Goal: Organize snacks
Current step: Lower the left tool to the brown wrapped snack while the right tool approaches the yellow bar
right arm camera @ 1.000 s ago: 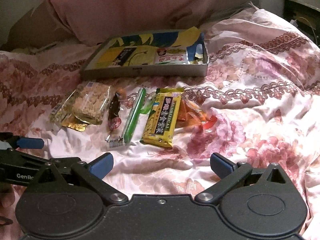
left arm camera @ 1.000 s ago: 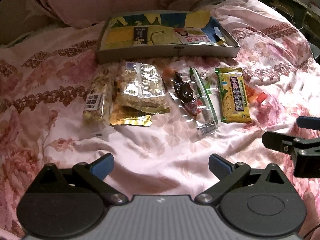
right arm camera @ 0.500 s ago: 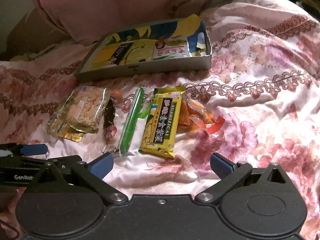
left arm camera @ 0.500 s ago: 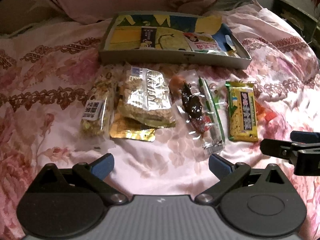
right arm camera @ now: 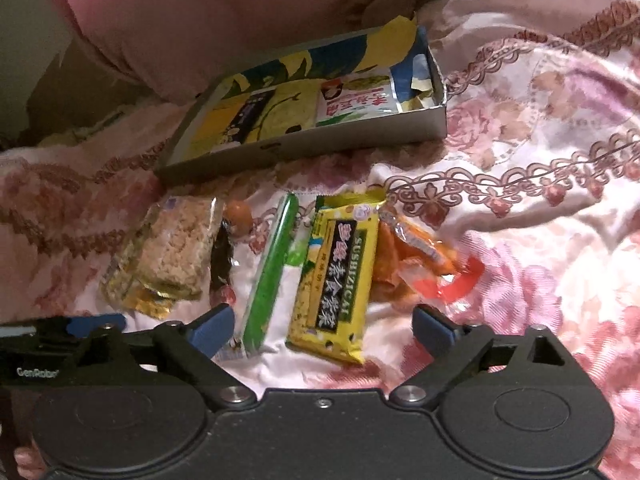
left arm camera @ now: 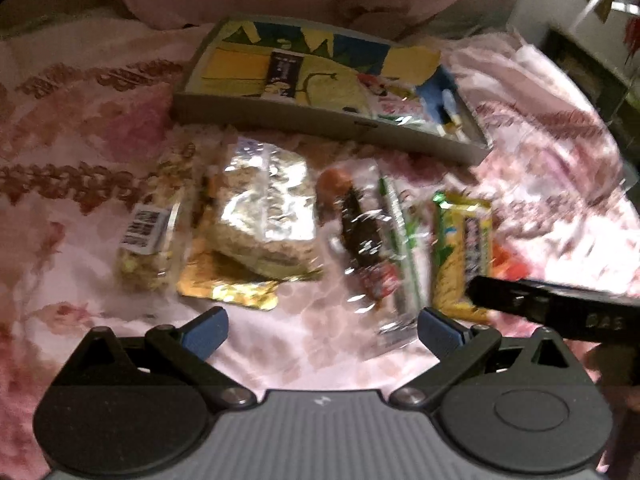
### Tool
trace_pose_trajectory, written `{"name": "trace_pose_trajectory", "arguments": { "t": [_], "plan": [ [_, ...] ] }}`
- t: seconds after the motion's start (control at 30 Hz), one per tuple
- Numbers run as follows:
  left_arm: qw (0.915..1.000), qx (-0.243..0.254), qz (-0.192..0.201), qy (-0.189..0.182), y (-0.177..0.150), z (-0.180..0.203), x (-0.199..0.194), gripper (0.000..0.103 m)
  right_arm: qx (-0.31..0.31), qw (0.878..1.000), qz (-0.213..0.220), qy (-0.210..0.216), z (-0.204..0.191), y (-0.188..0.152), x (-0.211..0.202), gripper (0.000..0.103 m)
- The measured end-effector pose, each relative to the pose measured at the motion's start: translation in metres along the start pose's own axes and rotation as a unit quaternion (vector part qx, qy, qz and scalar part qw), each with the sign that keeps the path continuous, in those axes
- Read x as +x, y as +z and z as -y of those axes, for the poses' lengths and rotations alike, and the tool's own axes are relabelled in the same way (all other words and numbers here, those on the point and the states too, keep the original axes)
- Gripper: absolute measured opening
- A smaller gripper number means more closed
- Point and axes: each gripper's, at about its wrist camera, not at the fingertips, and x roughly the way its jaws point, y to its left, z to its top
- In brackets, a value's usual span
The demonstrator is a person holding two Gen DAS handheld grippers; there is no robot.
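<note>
Several snack packs lie in a row on the floral bedspread. In the right wrist view they are a rice-cake pack (right arm camera: 172,256), a dark snack (right arm camera: 222,264), a green stick pack (right arm camera: 270,272), a yellow bar (right arm camera: 338,276) and an orange pack (right arm camera: 416,256). A shallow cardboard tray (right arm camera: 304,144) behind them holds two packs. My right gripper (right arm camera: 322,326) is open, just short of the green stick and yellow bar. My left gripper (left arm camera: 322,330) is open and empty, in front of the rice-cake pack (left arm camera: 264,220) and the dark snack (left arm camera: 362,232). The tray (left arm camera: 320,120) lies beyond.
A nut bar with a barcode label (left arm camera: 150,240) and a gold wrapper (left arm camera: 228,288) lie at the row's left end. A pink pillow (right arm camera: 240,12) rises behind the tray. Dark furniture (left arm camera: 588,68) stands at the far right. The right gripper's finger (left arm camera: 552,308) crosses the left view.
Both grippers have moved forward and down toward the snack row. The right gripper now sits right before the green stick and yellow bar. Both stay open.
</note>
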Motion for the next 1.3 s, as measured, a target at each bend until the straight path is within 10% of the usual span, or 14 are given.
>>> {"name": "trace_pose_trajectory", "arguments": {
  "t": [0.37, 0.97, 1.3],
  "plan": [
    [0.9898, -0.097, -0.01, -0.103, 0.02, -0.016, 0.033, 0.097, 0.061, 0.997, -0.014, 0.046, 0.018, 0.004, 0.015, 0.076],
    [0.9968, -0.061, -0.037, -0.035, 0.025, -0.004, 0.046, 0.055, 0.024, 0.999, -0.002, 0.043, 0.003, 0.015, 0.015, 0.03],
    [0.9934, -0.093, -0.031, -0.059, 0.027, -0.01, 0.052, 0.059, -0.009, 0.999, -0.01, 0.041, -0.008, 0.011, 0.022, 0.03]
  ]
}}
